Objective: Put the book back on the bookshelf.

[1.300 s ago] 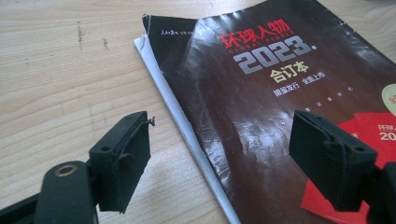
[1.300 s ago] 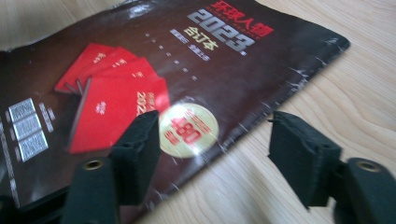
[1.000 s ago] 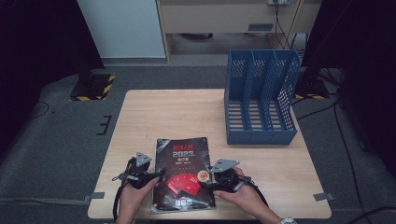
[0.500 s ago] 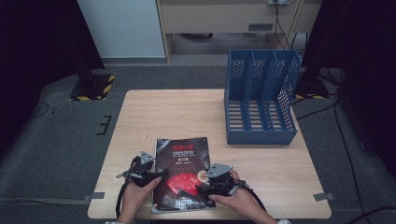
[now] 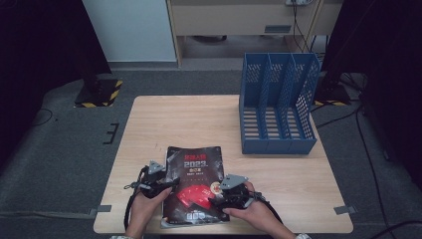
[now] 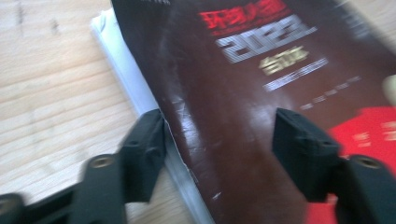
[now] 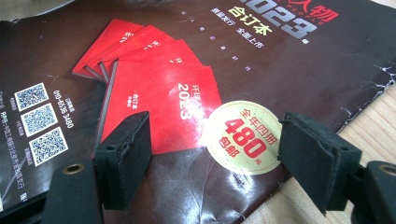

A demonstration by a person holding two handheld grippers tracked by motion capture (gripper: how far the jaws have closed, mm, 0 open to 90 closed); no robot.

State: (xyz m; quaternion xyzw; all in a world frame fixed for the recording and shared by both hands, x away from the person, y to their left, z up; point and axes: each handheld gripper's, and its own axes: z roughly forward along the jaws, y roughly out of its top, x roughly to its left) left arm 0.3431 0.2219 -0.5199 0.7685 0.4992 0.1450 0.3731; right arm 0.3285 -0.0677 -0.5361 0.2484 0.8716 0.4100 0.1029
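Observation:
A dark magazine (image 5: 195,172) with red artwork and "2023" on its cover lies flat at the table's near edge. My left gripper (image 5: 168,183) is open at its left side. In the left gripper view the jaws (image 6: 219,128) straddle that edge of the magazine (image 6: 243,88), one over the wood beside the white pages and one over the cover. My right gripper (image 5: 219,198) is open low over the cover's lower right part. In the right gripper view the jaws (image 7: 217,140) stand either side of a round yellow "480" sticker (image 7: 243,137) on the magazine (image 7: 154,56).
A blue three-slot file rack (image 5: 276,107) stands upright at the table's far right. The wooden table (image 5: 199,124) is bare between it and the magazine. The magazine's near edge sits close to the table's front edge.
The right gripper has slid left and nearer, further onto the cover. The left gripper has edged in against the magazine's left side. The magazine has not moved.

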